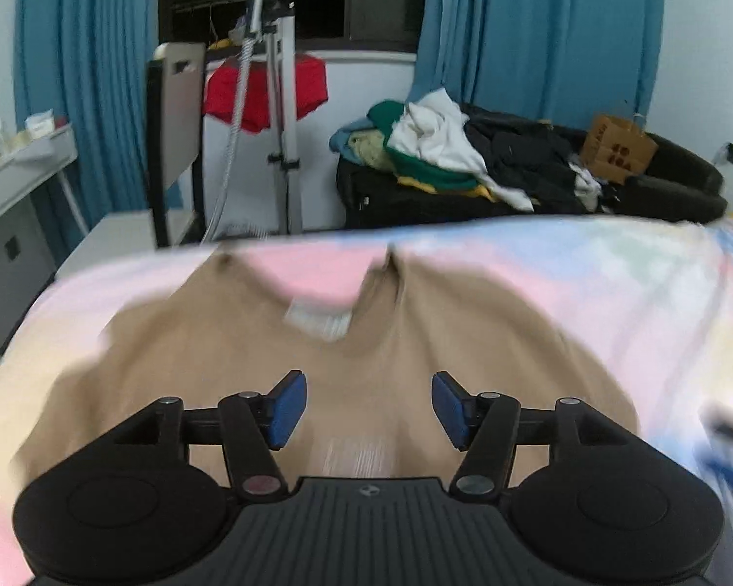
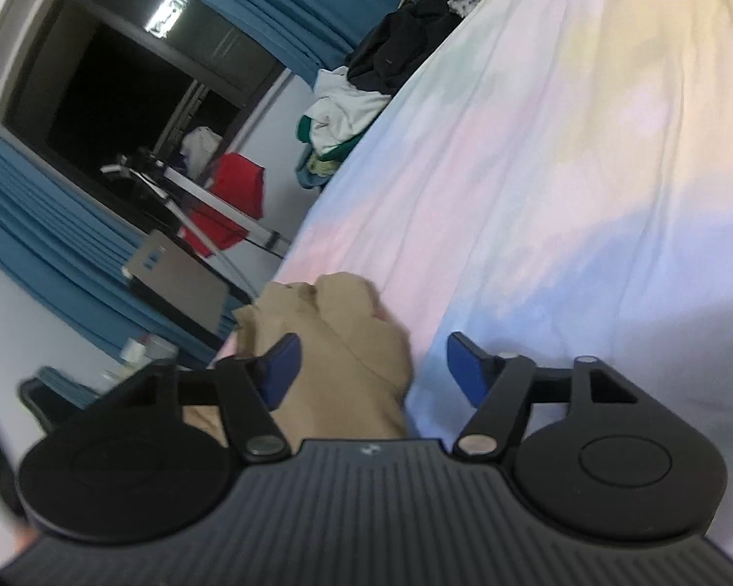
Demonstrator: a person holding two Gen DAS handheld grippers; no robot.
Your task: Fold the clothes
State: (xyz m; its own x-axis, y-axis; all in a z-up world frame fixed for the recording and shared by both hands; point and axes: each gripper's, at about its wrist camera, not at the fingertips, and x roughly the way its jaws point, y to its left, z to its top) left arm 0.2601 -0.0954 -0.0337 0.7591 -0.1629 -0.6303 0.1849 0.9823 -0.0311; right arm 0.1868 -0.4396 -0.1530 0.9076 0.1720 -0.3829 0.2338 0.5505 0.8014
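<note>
Both jaws wide (empty) over tan shirt (image 1: 210, 342)

No readable text anywhere. White neck label (image 1: 317, 324) on tan shirt (image 1: 220, 342), frame centre: blurred, illegible. Dark marks on cardboard box (image 1: 618, 146), upper right: undecipherable.

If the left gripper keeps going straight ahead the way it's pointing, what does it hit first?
Most likely the tan shirt spread on the pastel bedsheet. The left gripper is open just above it; blur makes depth uncertain.
</note>
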